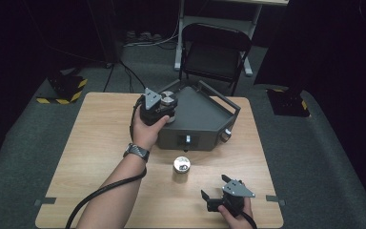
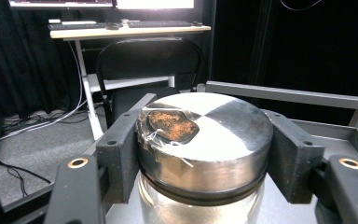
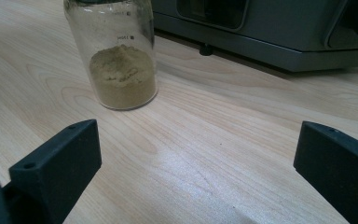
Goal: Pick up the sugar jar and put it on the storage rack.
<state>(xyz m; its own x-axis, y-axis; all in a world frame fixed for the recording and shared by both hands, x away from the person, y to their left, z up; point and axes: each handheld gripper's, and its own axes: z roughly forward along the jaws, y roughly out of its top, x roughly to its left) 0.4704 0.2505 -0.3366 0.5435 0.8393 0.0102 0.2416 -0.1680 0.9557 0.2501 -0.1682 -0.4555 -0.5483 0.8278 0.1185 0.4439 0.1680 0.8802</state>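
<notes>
High view: fixed above the near edge of the table (image 1: 100, 143), looking forward and down. Left gripper view: rides close behind its jaws, facing level past the steel-lidded jar (image 2: 205, 135) between them toward a chair (image 2: 144, 60) also in the high view. Right gripper view: low, the powder jar (image 3: 121, 60) ahead-left of its jaws, shared with the high view.
</notes>
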